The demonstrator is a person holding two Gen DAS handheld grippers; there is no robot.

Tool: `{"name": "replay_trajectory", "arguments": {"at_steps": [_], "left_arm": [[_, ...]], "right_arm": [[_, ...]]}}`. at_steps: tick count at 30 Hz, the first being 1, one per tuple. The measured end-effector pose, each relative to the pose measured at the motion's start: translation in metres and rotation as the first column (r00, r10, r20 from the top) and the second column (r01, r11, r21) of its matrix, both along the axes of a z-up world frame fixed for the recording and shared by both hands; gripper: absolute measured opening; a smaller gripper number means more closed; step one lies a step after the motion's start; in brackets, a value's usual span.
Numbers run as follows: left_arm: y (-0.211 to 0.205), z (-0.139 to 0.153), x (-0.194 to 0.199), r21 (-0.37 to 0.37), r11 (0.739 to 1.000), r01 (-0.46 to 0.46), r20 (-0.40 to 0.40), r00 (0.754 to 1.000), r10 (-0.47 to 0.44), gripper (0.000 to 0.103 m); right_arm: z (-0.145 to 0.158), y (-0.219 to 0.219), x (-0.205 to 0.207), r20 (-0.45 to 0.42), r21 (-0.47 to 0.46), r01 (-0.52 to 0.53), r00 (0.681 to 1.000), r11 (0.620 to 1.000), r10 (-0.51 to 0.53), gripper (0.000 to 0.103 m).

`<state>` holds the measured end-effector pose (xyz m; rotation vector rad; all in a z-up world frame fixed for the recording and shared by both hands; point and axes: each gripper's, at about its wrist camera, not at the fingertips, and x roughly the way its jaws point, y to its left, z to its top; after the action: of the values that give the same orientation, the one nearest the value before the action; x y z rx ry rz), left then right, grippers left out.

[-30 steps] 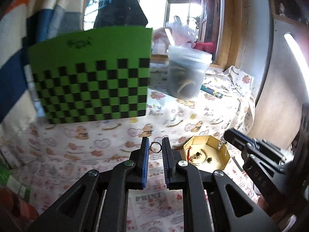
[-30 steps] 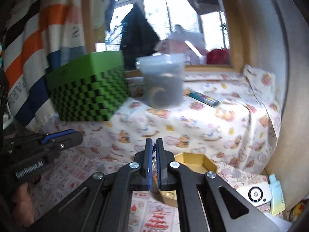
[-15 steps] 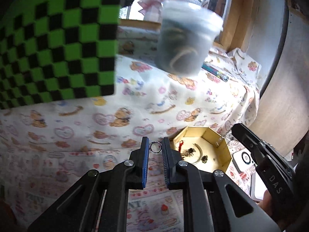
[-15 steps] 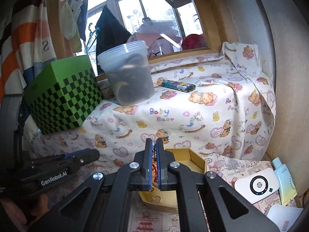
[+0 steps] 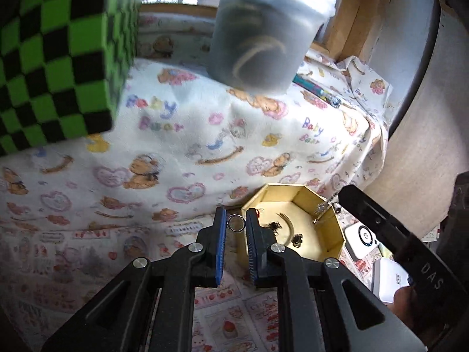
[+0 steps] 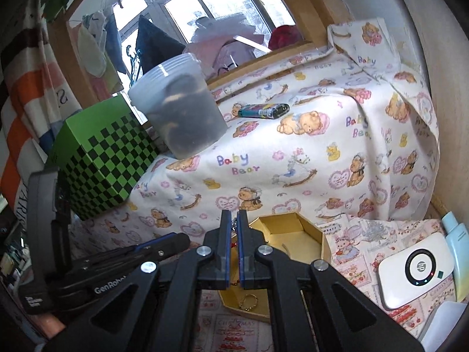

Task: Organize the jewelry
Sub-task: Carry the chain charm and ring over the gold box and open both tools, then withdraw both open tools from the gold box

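My left gripper (image 5: 236,223) is shut on a small silver ring (image 5: 236,223), held just left of a gold octagonal box (image 5: 328,234). The box holds several small jewelry pieces. My right gripper (image 6: 233,223) is shut on a thin silver chain (image 6: 234,223) above the same gold box (image 6: 310,242); a gold chain (image 6: 249,300) lies at the box's near corner. The chain also dangles over the box rim in the left wrist view (image 5: 324,206), below the right gripper (image 5: 390,234).
A green checkered box (image 6: 102,158) and a lidded translucent tub (image 6: 184,108) stand on a raised surface under a Baby Bear cloth (image 6: 322,152), with a lighter (image 6: 262,110) behind. A white round-button device (image 6: 416,270) lies right of the gold box.
Both grippers have moved forward and down toward the gold box, each still holding its piece. The right gripper's chain now hangs over the box rim.
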<state>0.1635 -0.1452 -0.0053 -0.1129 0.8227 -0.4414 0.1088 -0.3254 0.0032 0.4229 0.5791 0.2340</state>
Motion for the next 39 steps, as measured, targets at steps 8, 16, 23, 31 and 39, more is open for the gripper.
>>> {"name": "replay_trajectory", "arguments": {"at_steps": [8,16,23,31,39], "left_arm": [[-0.025,-0.006,-0.005,0.038,0.995,0.092,-0.026,0.995,-0.091,0.013],[-0.037,-0.016,-0.012,0.075,0.99,0.115,-0.03,0.993,-0.113,0.013],[-0.021,-0.007,-0.017,0.068,0.996,0.057,0.022,0.998,-0.059,0.031],[0.018,0.022,-0.04,0.117,0.991,-0.069,0.174,0.984,0.047,0.042],[0.051,0.045,-0.072,0.152,0.969,-0.194,0.325,0.936,0.137,0.076]], "right_arm": [[-0.011,-0.003,0.011,-0.067,-0.064,-0.007,0.998,0.998,0.003,0.003],[-0.023,-0.01,0.021,-0.139,-0.078,0.054,0.988,0.995,-0.064,0.004],[-0.02,-0.012,0.017,-0.111,-0.093,0.062,0.991,0.994,-0.072,0.013],[-0.006,0.004,0.003,-0.038,-0.177,0.074,0.996,0.982,-0.082,0.029],[0.009,0.021,-0.016,0.059,-0.243,0.117,0.993,0.963,-0.106,0.062]]}}
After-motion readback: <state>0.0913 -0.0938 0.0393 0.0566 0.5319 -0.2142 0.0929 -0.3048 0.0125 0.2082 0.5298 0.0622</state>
